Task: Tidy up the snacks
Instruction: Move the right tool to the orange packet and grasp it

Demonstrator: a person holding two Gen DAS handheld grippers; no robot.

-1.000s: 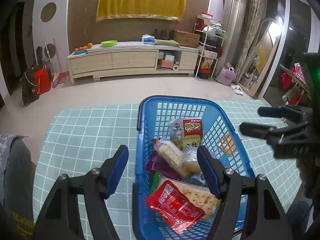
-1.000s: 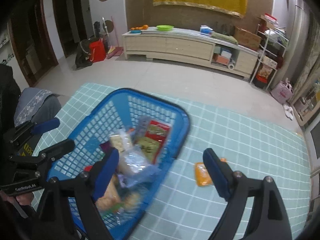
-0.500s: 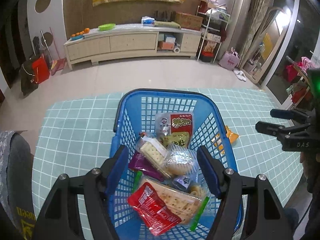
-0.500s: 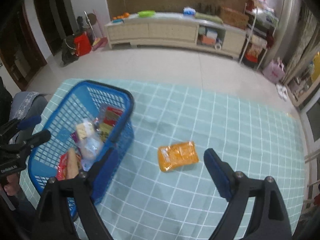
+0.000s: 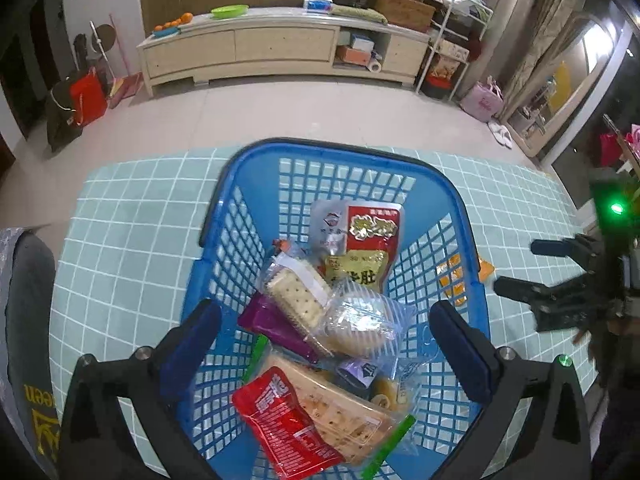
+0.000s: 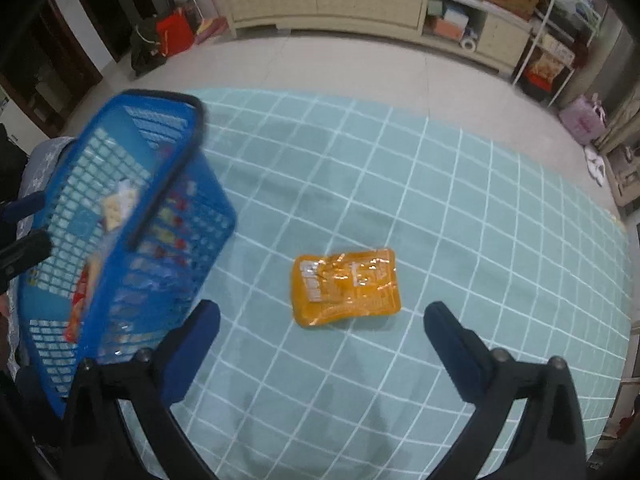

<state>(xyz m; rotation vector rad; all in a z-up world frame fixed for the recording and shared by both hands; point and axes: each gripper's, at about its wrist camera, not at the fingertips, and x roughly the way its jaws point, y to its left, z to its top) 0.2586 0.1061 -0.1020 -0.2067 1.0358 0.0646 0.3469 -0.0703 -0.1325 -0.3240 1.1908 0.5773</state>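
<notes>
A blue plastic basket full of snack packets stands on the teal checked tablecloth. My left gripper hovers over it, its jaws opening wide above a clear bag with a round cake; the pads touch nothing. A red packet and cracker packs lie nearest me. In the right wrist view an orange snack packet lies flat on the cloth, right of the basket. My right gripper hangs just short of it, jaws opening, nothing between them. The right gripper also shows beside the basket.
Beyond the table's far edge lie a pale tiled floor and a long low cabinet against the wall. A shelf rack and bags stand at the right. A dark chair back is at the table's left side.
Both grippers tilted down and came closer to the table. The left swung over the basket's middle and spread wider. The right moved off the basket to the orange packet and spread wider.
</notes>
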